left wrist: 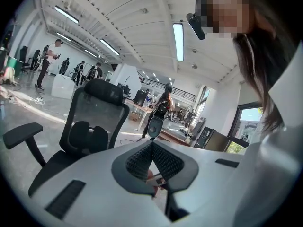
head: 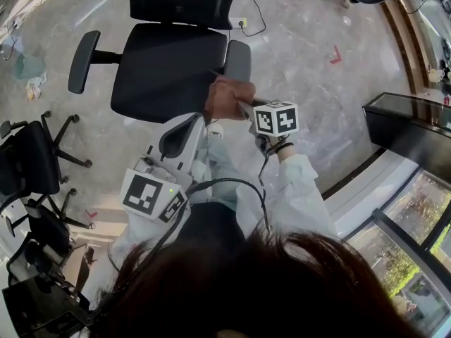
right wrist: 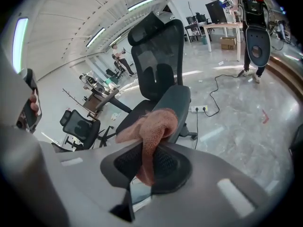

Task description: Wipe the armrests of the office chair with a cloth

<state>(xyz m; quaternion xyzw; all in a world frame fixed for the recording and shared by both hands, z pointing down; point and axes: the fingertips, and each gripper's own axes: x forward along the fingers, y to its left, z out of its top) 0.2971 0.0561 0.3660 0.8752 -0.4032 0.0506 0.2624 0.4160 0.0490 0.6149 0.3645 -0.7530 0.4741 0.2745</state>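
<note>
Fingers [right wrist: 124,163] of the right gripper [right wrist: 150,150] are pinching a pink cloth [right wrist: 152,124] at the front end of the office chair's armrest [right wrist: 176,103], while the left gripper [left wrist: 151,148], fingers pressed together and empty, is hanging in front of the seat [head: 169,69].

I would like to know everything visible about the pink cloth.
The cloth looks like soft pink terry, bunched into a wad. The right tool is shut on it, one end hanging below the jaws. It sits at the near end of the grey armrest, seemingly touching it.
</note>
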